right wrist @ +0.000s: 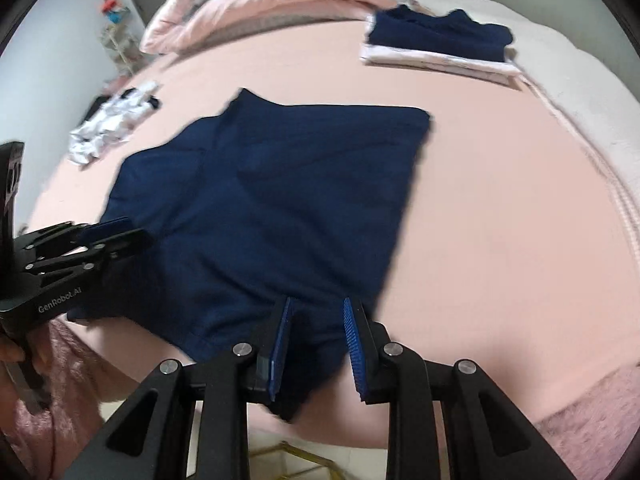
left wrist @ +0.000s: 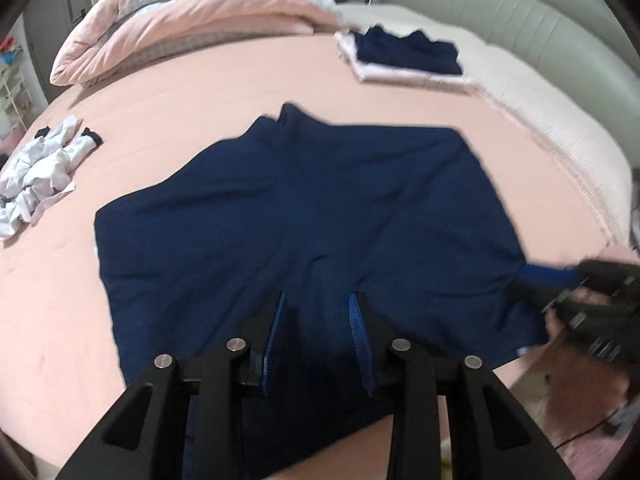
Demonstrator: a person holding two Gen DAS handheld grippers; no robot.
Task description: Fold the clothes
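On the pink bed [left wrist: 168,112], a navy shirt [left wrist: 312,208] lies spread nearly flat, collar toward the pillows and hem toward the near edge of the mattress. Both tools sit at that hem. The left gripper [left wrist: 318,300] has its jaws partly open with navy cloth running between the blue pads, but the pads do not look pressed onto it. The right gripper [right wrist: 316,304] is much the same: jaws apart, straddling the hem near the shirt's right corner, with a bit of fabric drooping off the mattress edge below it. Neither seems to have a firm hold.

The main risk, as I judge it, is a bad pinch. If the jaws close on only the top layer, or on a wrinkle instead of the hem, the shirt will lift unevenly and the fold will come out crooked. Closing at different moments could drag the cloth sideways. The corner hanging off the edge could slip further down if nudged. The shirt also looks lopsided on its left side, where a sleeve seems tucked, so a fold made now could trap that bunching.

Beyond the shirt's collar, a folded stack [left wrist: 404,58] sits well apart; a crumpled white garment [left wrist: 44,172] lies off to the shirt's left, also clear of it.
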